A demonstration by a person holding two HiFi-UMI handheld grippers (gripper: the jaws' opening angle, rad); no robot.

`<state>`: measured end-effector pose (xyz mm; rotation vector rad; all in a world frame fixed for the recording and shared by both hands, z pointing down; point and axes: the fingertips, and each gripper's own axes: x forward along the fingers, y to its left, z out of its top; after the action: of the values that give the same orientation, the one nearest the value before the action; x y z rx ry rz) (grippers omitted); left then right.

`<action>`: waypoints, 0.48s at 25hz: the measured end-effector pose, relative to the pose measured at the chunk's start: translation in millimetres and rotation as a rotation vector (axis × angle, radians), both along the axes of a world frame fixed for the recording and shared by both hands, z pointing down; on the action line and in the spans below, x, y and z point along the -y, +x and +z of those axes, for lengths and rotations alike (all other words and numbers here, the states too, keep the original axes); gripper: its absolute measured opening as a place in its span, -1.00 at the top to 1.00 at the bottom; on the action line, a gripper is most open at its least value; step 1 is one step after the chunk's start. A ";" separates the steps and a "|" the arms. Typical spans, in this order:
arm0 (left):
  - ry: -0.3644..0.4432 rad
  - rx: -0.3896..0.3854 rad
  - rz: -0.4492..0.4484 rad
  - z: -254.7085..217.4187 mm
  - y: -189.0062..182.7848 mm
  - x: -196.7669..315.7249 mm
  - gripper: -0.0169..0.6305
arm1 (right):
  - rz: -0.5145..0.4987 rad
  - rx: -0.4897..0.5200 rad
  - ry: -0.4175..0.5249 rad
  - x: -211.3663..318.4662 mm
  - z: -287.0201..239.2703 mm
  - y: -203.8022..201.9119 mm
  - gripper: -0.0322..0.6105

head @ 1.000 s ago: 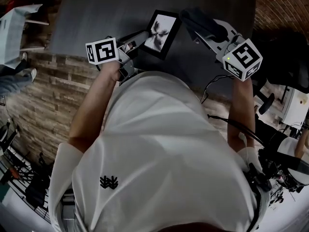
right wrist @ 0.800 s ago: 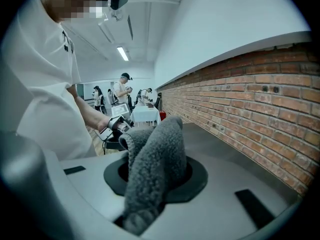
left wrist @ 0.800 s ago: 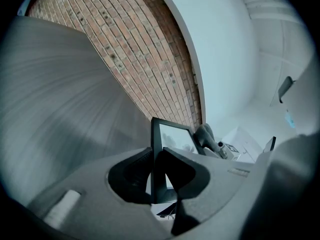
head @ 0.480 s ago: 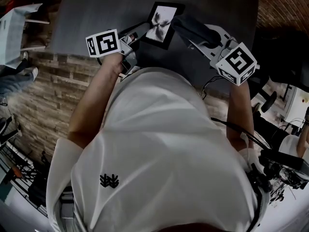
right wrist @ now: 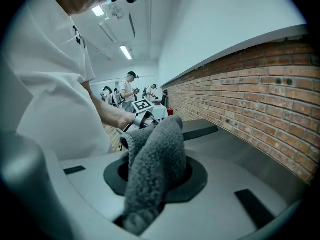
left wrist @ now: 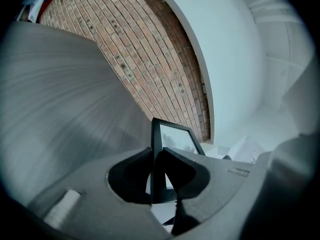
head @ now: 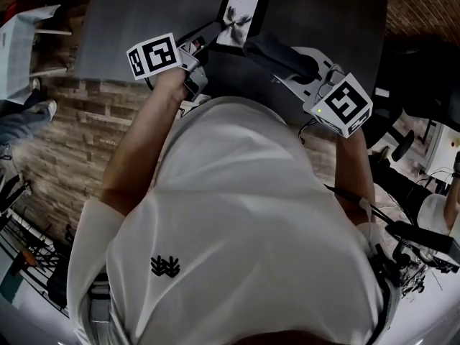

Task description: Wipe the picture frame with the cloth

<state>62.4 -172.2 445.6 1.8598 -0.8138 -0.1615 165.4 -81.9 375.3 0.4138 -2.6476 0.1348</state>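
The black picture frame (head: 241, 13) with a pale print is held up over the grey table (head: 144, 13). My left gripper (head: 213, 29) is shut on its left edge. In the left gripper view the frame (left wrist: 173, 138) stands edge-on between the jaws of the left gripper (left wrist: 156, 160). My right gripper (head: 279, 50) is shut on a dark grey cloth (head: 277, 49), whose tip lies against the frame's lower right corner. The cloth (right wrist: 156, 156) bulges out of the right gripper (right wrist: 155, 178) in the right gripper view and hides its fingertips.
A brick wall (right wrist: 260, 94) runs along the table's far side. Wood-look flooring (head: 65, 135) lies to the left, where a white table (head: 21, 42) stands. Office chairs and cables (head: 410, 185) crowd the right. Other people (right wrist: 131, 90) stand far behind.
Both grippers and the frame have moved farther out over the table. The cloth has slid from the frame's right side to its lower right corner.
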 end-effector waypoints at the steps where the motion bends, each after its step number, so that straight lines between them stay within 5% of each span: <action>1: -0.003 0.003 -0.008 0.7 -2.0 1.9 0.72 | 0.002 -0.002 -0.004 -2.1 0.7 -2.1 0.62; 12: -0.012 -0.010 -0.047 -0.8 2.2 23.8 0.72 | 0.017 -0.153 0.087 -8.0 35.4 -22.2 0.62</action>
<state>64.6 -196.0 444.8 1.8285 -0.8509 -0.1949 143.3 -73.9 410.7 0.4573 -2.5064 -0.0070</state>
